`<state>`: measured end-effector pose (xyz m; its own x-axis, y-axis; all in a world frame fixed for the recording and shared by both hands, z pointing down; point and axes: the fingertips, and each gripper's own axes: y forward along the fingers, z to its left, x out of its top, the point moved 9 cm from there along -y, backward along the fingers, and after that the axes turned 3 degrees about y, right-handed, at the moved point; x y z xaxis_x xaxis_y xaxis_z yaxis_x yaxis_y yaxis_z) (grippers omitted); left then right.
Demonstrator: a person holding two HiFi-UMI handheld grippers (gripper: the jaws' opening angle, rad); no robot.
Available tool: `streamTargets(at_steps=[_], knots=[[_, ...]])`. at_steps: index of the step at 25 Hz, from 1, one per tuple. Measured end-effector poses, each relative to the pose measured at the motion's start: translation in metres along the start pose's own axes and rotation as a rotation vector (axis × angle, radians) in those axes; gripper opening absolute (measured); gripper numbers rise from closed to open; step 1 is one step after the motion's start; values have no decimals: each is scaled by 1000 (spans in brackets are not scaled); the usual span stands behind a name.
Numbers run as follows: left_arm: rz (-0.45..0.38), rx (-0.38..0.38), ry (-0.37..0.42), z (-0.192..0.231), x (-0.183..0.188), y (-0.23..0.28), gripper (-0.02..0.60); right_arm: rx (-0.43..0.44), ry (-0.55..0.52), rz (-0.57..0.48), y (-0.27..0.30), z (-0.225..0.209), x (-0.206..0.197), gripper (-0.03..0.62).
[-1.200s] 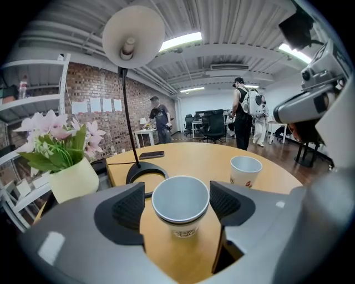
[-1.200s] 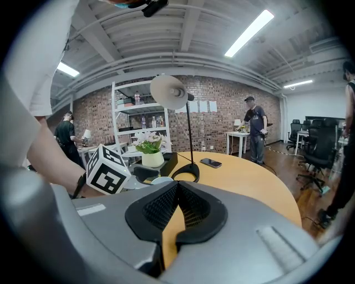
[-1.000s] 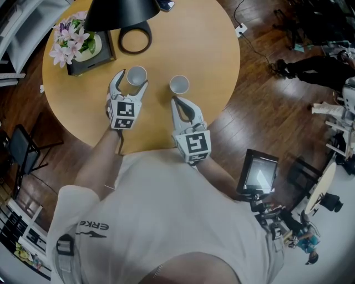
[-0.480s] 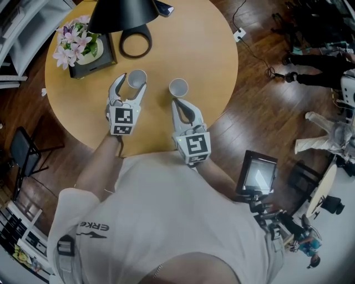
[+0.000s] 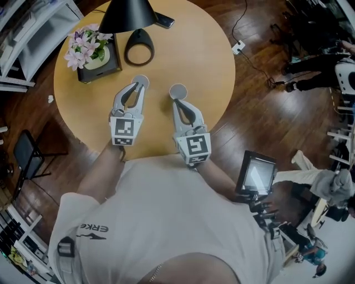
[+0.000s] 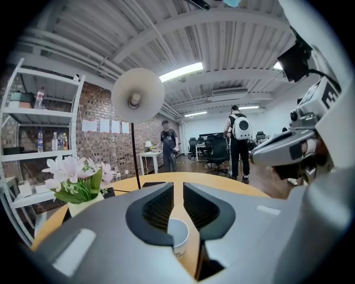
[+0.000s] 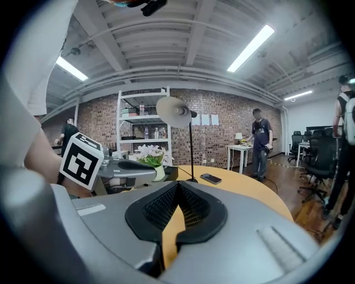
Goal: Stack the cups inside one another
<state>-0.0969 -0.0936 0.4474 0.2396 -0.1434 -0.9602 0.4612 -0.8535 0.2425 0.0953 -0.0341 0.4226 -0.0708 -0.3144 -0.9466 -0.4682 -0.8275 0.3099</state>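
Two white paper cups stand upright on the round wooden table (image 5: 208,52). Left cup (image 5: 141,81) sits just beyond the tips of my left gripper (image 5: 138,86), which hangs above it. In the left gripper view that cup (image 6: 178,237) shows small and lower down through the narrow slit of the left gripper (image 6: 177,186). Its jaws are closing and the pads press on nothing. Right cup (image 5: 178,91) stands just ahead of my right gripper (image 5: 177,102). The right gripper (image 7: 177,187) is shut and empty, and neither cup shows in its view.
A black lamp (image 5: 126,15) with a ring base (image 5: 138,47) stands at the table's far side. A flower pot (image 5: 89,51) sits far left and a phone (image 5: 164,22) behind the lamp. People stand in the room beyond (image 6: 241,138).
My left gripper's jaws went from wide round the left cup to a narrow slit, and the gripper rose. That cup stayed on the table. The right gripper hardly moved.
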Motion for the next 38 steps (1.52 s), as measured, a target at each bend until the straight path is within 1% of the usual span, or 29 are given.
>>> streamTargets(at_steps=[4, 7, 14, 19, 25, 29, 33, 38], knots=[[-39, 3, 4, -7, 14, -13, 19, -6, -15, -47, -8, 2, 12, 14], [-62, 4, 2, -15, 23, -22, 3, -20, -17, -79, -17, 0, 16, 14], [-121, -45, -11, -49, 45, -31, 2, -71, -28, -120, -49, -14, 20, 14], [-138, -74, -5, -67, 54, -32, 2, -99, -25, -136, -64, -28, 20, 14], [-127, -83, 8, -79, 60, -27, 2, -94, -23, -134, -67, -42, 21, 14], [-102, -81, 8, -83, 56, -23, 2, -84, -12, -123, -63, -50, 16, 14], [-67, -76, 1, -83, 46, -15, 2, -73, -1, -102, -55, -57, 8, 14], [5, -75, -7, -87, 25, -3, 2, -64, 17, -47, -43, -66, -12, 14]])
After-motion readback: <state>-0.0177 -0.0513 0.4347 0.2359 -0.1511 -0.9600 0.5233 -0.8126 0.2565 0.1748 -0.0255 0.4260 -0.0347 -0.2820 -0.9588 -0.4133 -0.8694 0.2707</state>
